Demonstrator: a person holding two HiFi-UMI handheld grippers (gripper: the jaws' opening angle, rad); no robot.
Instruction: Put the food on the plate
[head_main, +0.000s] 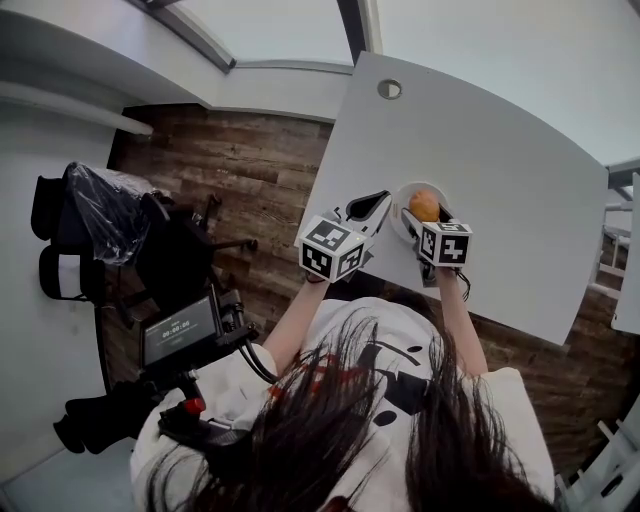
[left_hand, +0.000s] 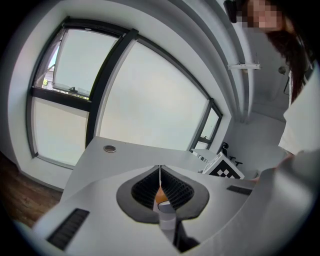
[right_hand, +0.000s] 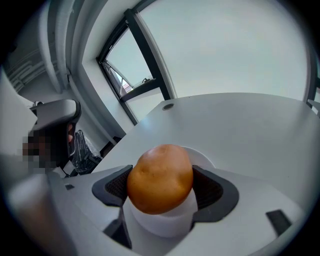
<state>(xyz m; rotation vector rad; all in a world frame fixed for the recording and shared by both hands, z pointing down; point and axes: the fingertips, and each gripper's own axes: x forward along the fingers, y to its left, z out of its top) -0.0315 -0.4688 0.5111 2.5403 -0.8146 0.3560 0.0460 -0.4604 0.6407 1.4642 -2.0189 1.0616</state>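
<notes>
A round orange-brown potato (head_main: 424, 205) hangs just over a small white plate (head_main: 400, 203) near the front edge of the white table (head_main: 500, 180). My right gripper (head_main: 426, 213) is shut on it. In the right gripper view the potato (right_hand: 160, 177) fills the space between both ribbed pads, and the plate's rim (right_hand: 204, 157) shows behind it. My left gripper (head_main: 378, 203) rests just left of the plate, shut on nothing. In the left gripper view its tips (left_hand: 160, 167) meet, and a sliver of the potato (left_hand: 160, 196) shows through the slit behind them.
A round cable hole (head_main: 389, 89) sits at the table's far end. A wooden floor (head_main: 240, 180) lies left of the table, with a black chair and bags (head_main: 120, 225). A device with a screen (head_main: 180, 330) hangs at the person's left. Large windows stand beyond the table.
</notes>
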